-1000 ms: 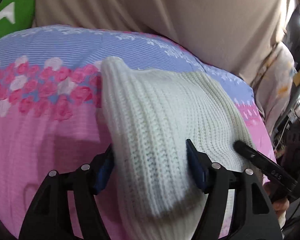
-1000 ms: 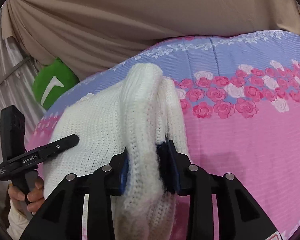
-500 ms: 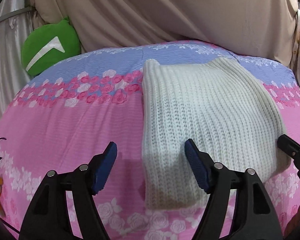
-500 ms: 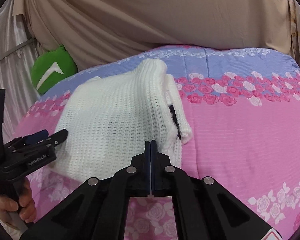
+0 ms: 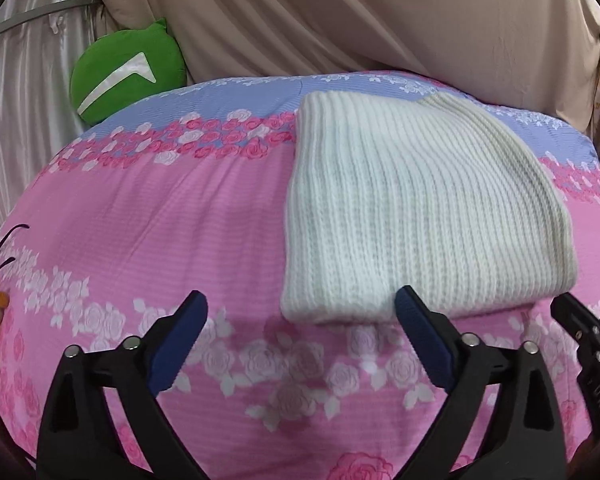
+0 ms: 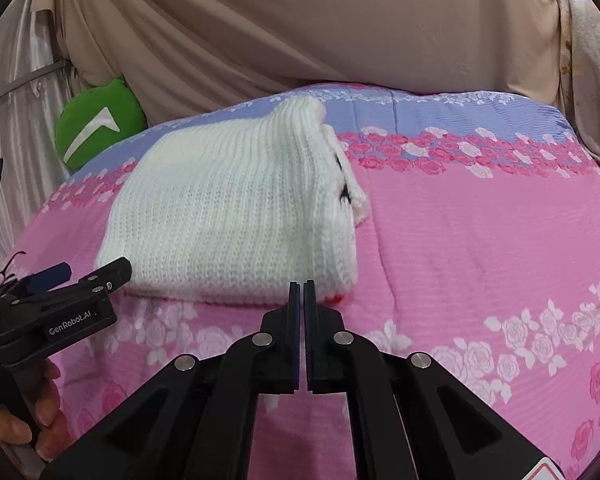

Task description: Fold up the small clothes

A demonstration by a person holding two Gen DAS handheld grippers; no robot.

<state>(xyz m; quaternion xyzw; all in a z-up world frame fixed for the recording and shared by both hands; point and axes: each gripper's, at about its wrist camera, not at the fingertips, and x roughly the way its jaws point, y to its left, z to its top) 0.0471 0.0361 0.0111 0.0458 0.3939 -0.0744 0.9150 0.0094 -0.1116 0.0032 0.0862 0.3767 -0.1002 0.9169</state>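
A white knitted garment [image 5: 416, 208] lies folded into a thick rectangle on the pink and blue floral bedspread [image 5: 140, 220]. It also shows in the right wrist view [image 6: 228, 212], with a small red bit at its near edge. My left gripper [image 5: 300, 320] is open and empty, just short of the garment's near edge. My right gripper [image 6: 301, 292] is shut and empty, its tips close to the garment's near right corner. The left gripper also shows at the left in the right wrist view [image 6: 80, 276].
A green plush cushion [image 5: 124, 72] sits at the far left edge of the bed. Beige curtains [image 5: 340, 12] hang behind the bed. Glasses [image 5: 0, 252] and an orange thing lie at the bed's left edge.
Both grippers let go of the garment and pulled back toward the near side. The right gripper closed empty. The garment now lies flat and folded on the bed.
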